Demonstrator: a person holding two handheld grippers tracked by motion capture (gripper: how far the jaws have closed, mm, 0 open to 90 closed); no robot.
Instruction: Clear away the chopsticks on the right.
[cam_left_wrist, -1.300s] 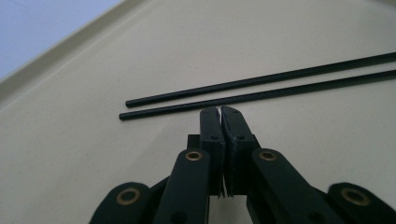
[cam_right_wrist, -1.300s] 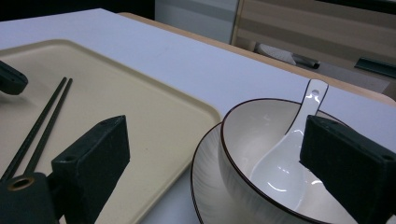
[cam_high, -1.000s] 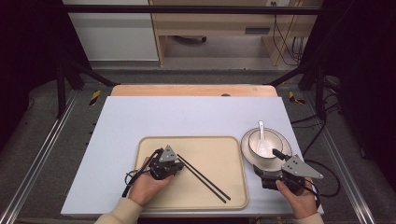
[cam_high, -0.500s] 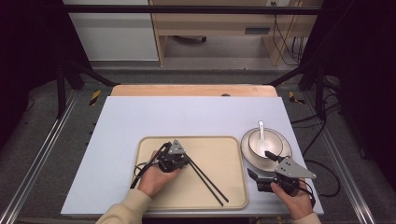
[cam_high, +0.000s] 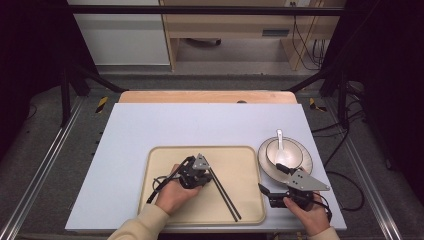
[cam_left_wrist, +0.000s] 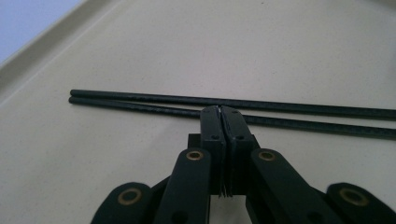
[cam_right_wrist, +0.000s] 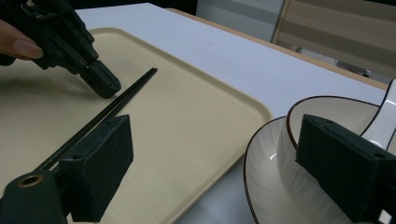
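Two black chopsticks (cam_high: 224, 192) lie side by side on a beige tray (cam_high: 165, 155), also in the left gripper view as chopsticks (cam_left_wrist: 140, 101). My left gripper (cam_high: 207, 176) is shut, and its tips (cam_left_wrist: 219, 110) rest against the nearer chopstick with nothing between the jaws. To the right of the tray my right gripper (cam_high: 269, 177) stands open, its jaws (cam_right_wrist: 219, 172) spread between the tray's edge and a white bowl (cam_right_wrist: 327, 112). The bowl (cam_high: 287, 156) holds a white spoon (cam_high: 280, 142) and stands on a plate (cam_high: 263, 160).
The tray (cam_right_wrist: 187, 121) sits on a pale blue table top (cam_high: 200, 125). A wooden strip (cam_high: 200, 96) runs along the table's far edge. Cables (cam_high: 345, 185) trail off the right side. Dark metal frame rails (cam_high: 45, 170) flank the table.
My left gripper has moved to the right across the tray against the chopsticks. Their far ends have swung to the right, so they lie more steeply. The right gripper has barely moved.
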